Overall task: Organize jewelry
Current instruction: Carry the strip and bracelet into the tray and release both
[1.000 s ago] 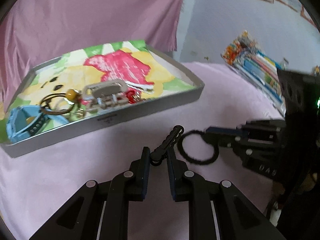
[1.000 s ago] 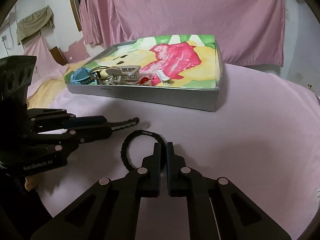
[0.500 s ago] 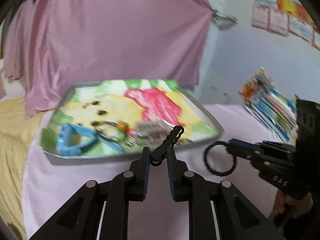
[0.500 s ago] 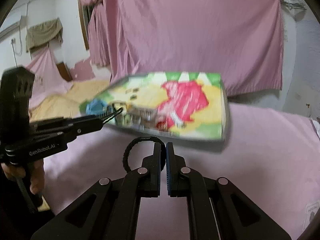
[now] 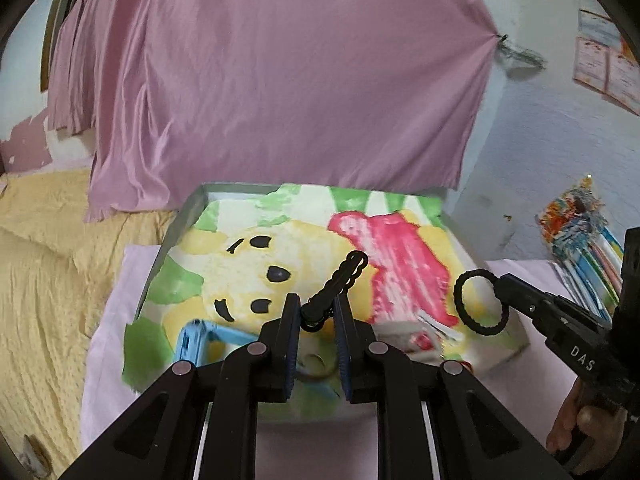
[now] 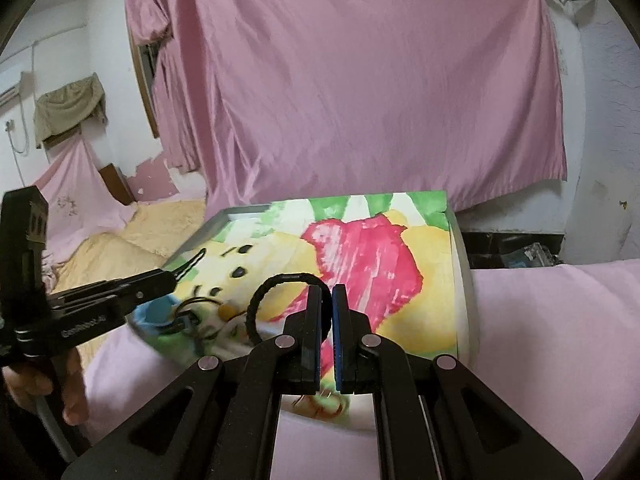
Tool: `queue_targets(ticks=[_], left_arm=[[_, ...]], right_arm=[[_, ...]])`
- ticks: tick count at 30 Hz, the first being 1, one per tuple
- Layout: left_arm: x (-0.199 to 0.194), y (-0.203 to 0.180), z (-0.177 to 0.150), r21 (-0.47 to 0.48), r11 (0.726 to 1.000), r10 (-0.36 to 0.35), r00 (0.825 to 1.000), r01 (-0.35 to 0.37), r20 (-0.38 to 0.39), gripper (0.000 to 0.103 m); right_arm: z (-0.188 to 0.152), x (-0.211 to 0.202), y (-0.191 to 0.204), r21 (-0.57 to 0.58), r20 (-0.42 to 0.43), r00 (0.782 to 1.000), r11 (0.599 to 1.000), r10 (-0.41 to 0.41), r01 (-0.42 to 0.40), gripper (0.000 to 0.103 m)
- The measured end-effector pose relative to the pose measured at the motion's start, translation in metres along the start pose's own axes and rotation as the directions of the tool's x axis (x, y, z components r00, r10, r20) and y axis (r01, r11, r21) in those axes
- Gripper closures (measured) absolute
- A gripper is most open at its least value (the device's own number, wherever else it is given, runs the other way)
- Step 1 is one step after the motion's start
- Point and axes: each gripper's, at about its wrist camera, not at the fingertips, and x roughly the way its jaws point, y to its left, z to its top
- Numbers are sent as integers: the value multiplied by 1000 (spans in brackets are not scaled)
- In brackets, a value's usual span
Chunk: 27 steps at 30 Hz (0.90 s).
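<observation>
My left gripper (image 5: 317, 312) is shut on a black wavy hair clip (image 5: 336, 280) that sticks up and forward over the tray. My right gripper (image 6: 327, 300) is shut on a black ring-shaped hair tie (image 6: 272, 292), which hangs to the left of its fingers. Both are held above a shallow grey tray (image 5: 176, 224) lined with a yellow, red and green cartoon picture. In the left wrist view the right gripper (image 5: 498, 284) reaches in from the right with the hair tie (image 5: 476, 304). The right wrist view has the left gripper (image 6: 176, 276) entering from the left.
A blue band (image 5: 192, 340), a white clip (image 5: 404, 332) and rings (image 6: 200, 312) lie at the tray's near end. The tray rests on a pink cloth (image 6: 560, 340). Yellow bedding (image 5: 40, 280) lies left, stacked books (image 5: 580, 240) right, a pink curtain (image 5: 280, 80) behind.
Both grippers rose from the pink cloth and moved forward over the tray, each carrying its item. The tray now lies right under the fingertips.
</observation>
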Motion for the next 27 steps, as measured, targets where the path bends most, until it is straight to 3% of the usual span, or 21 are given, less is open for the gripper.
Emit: queue_targets(ticks=[7, 16, 27], left_arm=[[26, 2, 1, -12, 1000, 5, 997, -6, -75, 87], [42, -1, -7, 6, 1000, 16, 991, -15, -129, 87], [47, 1, -10, -11, 1000, 0, 991, -1, -132, 87]], right_arm=[[-2, 32, 0, 2, -80, 995, 998, -61, 61, 98], [-10, 49, -6, 17, -148, 988, 998, -50, 53, 98], [-16, 60, -8, 32, -191, 981, 999, -31, 38, 98]])
